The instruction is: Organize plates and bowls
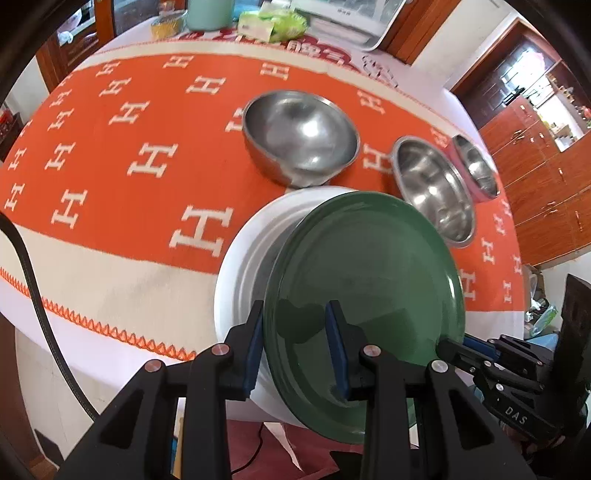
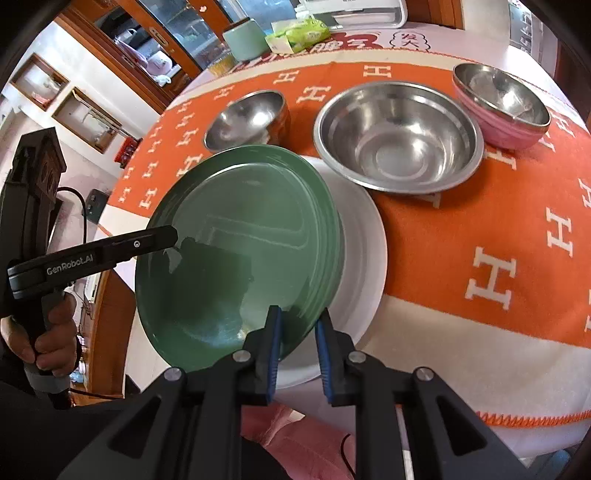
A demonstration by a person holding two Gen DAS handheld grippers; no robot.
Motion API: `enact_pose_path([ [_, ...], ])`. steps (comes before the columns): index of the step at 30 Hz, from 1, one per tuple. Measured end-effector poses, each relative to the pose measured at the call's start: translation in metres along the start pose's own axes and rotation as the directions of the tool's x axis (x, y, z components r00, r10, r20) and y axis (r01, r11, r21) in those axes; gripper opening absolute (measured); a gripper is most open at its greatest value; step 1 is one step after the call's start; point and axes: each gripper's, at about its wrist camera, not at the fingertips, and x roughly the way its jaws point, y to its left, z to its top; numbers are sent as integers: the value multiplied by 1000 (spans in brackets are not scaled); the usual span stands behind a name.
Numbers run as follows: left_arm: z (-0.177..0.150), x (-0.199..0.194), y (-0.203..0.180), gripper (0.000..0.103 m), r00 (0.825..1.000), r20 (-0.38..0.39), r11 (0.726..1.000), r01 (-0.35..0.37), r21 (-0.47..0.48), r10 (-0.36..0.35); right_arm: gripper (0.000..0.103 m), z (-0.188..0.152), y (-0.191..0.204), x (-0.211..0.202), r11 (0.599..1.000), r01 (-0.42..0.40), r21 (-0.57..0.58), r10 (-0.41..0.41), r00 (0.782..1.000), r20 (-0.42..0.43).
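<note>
A green plate [image 1: 369, 280] is held tilted over a white plate [image 1: 243, 258] at the table's near edge. My left gripper [image 1: 295, 350] has its jaws around the green plate's rim, one finger on each face. My right gripper [image 2: 297, 343] grips the green plate [image 2: 236, 251] at its other rim, above the white plate [image 2: 362, 251]. The right gripper also shows in the left wrist view [image 1: 465, 350]. Three steel bowls stand behind: a deep one [image 1: 301, 136], a wide shallow one [image 2: 399, 136] and a pink-sided one [image 2: 502, 107].
An orange cloth [image 1: 110, 147] with white H marks covers the table. A mint canister [image 2: 245, 38], a green packet [image 2: 299, 35] and a white tray [image 1: 354, 18] stand at the far edge. Wooden cabinets [image 1: 535, 155] stand to the right.
</note>
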Motion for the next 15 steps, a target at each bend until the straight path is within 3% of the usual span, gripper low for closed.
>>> enact_pose_path([
  [15, 7, 27, -2, 31, 998, -63, 1000, -28, 6, 28, 26, 4, 4, 18, 994, 90, -54, -92, 995, -35],
])
